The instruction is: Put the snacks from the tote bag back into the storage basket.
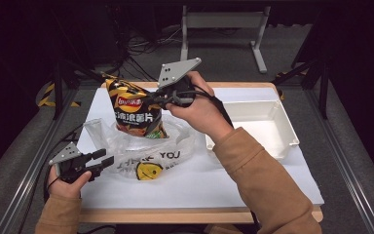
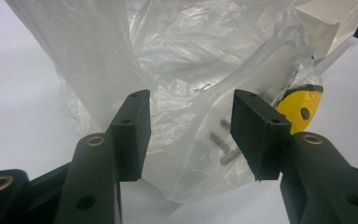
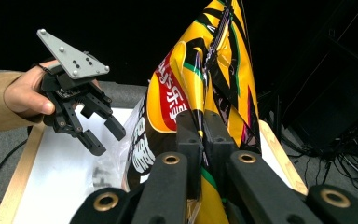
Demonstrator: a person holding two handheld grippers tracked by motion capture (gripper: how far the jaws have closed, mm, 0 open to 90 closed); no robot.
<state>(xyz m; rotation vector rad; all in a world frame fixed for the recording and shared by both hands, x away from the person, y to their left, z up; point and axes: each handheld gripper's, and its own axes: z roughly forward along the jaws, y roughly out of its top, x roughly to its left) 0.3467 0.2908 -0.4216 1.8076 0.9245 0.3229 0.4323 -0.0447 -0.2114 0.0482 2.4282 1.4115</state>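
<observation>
Right gripper (image 1: 152,101) clamped on yellow-and-black foil crisp bag (image 1: 134,109), upright over crumpled clear plastic bag (image 1: 141,146). Left gripper (image 1: 106,159), near left, jaws apart beside plastic.

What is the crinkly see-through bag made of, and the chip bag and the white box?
The see-through bag looks like thin plastic film: clear, wrinkled, faintly shiny. The chip bag seems glossy printed foil or plastic, with bright creases. The white box is probably hard, smooth plastic with straight, stiff walls.
</observation>
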